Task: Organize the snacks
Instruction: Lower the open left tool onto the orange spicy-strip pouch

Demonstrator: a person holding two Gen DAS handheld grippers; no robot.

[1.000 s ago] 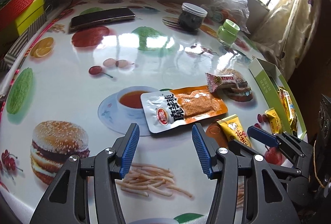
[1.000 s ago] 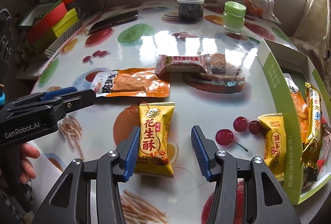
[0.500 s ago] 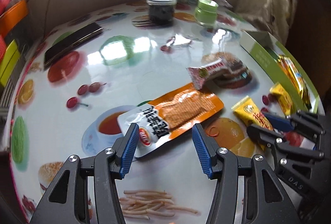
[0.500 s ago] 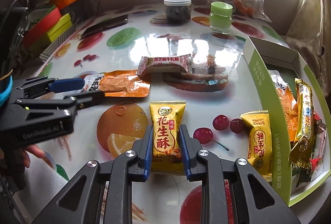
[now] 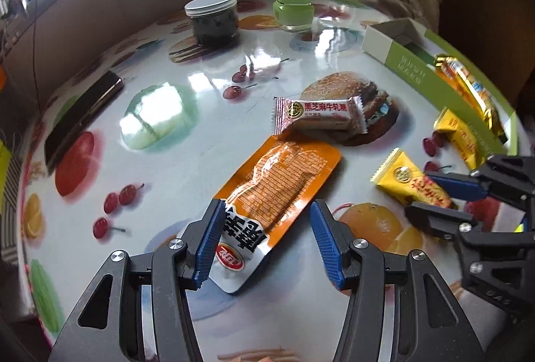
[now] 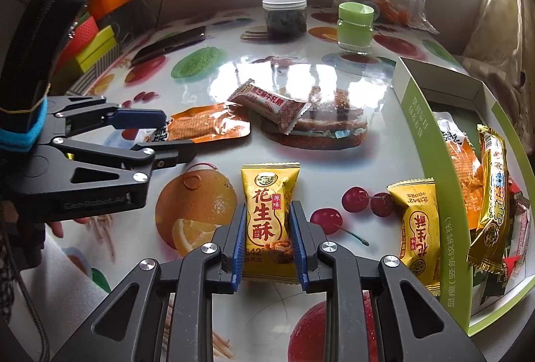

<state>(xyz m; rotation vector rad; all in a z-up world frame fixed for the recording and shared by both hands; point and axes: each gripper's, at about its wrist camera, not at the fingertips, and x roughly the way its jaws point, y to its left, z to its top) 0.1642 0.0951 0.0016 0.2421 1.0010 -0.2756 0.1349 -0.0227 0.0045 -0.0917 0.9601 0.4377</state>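
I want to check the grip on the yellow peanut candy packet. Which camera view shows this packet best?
The right wrist view shows it best: the yellow peanut candy packet faces the camera, label readable, with the right gripper shut on its lower half. The left wrist view shows the packet only from the side, near the frame's edge, its far end hidden behind that gripper.

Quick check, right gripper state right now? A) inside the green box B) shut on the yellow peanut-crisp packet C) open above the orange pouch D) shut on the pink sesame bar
B: in the right wrist view the right gripper has both blue pads pressed against the sides of the yellow peanut-crisp packet, while the left gripper is open over the orange pouch.
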